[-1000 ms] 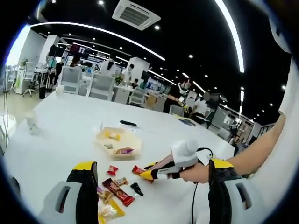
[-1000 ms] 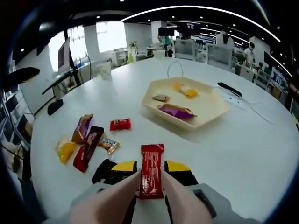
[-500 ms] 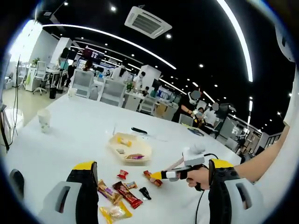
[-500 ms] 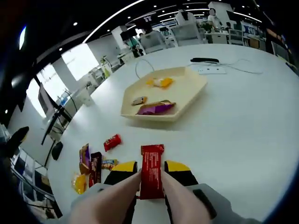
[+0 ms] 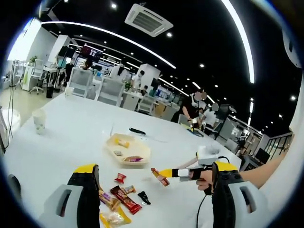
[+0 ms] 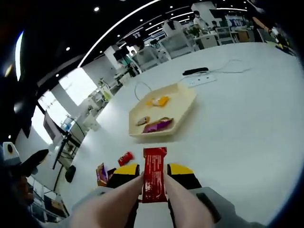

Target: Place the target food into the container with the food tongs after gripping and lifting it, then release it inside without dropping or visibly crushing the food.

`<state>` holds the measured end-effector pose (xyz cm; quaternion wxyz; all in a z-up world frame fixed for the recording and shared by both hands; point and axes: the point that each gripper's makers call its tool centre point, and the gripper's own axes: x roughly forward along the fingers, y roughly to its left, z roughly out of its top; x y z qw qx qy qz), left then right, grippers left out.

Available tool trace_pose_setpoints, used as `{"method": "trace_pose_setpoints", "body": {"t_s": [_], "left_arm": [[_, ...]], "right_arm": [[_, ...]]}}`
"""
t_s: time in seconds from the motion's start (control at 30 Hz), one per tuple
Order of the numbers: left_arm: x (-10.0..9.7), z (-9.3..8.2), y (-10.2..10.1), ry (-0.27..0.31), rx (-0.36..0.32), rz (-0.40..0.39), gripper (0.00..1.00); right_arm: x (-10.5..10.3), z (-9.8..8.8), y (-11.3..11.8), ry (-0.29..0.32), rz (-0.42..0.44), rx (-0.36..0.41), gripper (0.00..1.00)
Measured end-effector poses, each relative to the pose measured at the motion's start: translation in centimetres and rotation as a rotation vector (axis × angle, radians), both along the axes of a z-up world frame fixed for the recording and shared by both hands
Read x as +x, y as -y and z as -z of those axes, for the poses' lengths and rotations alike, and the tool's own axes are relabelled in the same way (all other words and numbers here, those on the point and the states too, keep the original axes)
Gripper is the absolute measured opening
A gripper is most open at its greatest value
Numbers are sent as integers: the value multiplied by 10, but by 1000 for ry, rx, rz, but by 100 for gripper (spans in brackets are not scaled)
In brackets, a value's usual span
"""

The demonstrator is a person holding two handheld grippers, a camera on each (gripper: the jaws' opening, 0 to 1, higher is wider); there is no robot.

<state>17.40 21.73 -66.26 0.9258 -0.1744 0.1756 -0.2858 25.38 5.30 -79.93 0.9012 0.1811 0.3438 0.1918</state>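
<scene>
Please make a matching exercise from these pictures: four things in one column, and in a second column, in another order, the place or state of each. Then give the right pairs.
Things:
1. red snack bar
2. purple snack packet
3. paper cup
4. left gripper

Places or states:
A. stands alone on the white table, far from the snacks
B. lies inside the beige tray
C. held between the tongs, above the table
D. open, holding nothing

Pairs: 1-C, 2-B, 3-A, 4-D
</scene>
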Motion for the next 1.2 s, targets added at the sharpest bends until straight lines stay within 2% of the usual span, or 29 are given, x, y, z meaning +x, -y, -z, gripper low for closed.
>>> {"method": "trace_pose_setpoints", "body": {"t_s": [0.1, 0.2, 0.23, 0.37, 0.6, 0.77, 0.87, 1.0, 1.2], "left_arm": [[2, 3, -5, -4, 11, -3, 99], [1, 6, -13, 17, 156, 27, 99], [1, 4, -12, 25, 159, 31, 99], [5, -8, -9, 35, 86, 27, 99], [3, -8, -1, 40, 91, 40, 99], [-2, -6, 3, 31, 89, 56, 99], [-4, -18, 7, 51, 56, 59, 99], [-1, -25, 9, 62, 41, 60, 99], [1, -35, 15, 69, 11, 64, 99]], "right_arm": [[3, -8, 6, 21, 4, -9, 22], [4, -17, 10, 39, 17, -3, 22], [4, -18, 10, 40, 17, -3, 22], [1, -22, 5, 43, 10, 8, 22], [0, -35, 4, 67, 5, 30, 22], [0, -36, 9, 70, 10, 33, 22], [-2, -36, 9, 53, 14, 69, 22], [-4, -35, 9, 46, 7, 69, 22], [-8, -46, 3, 55, -26, 81, 22]]}}
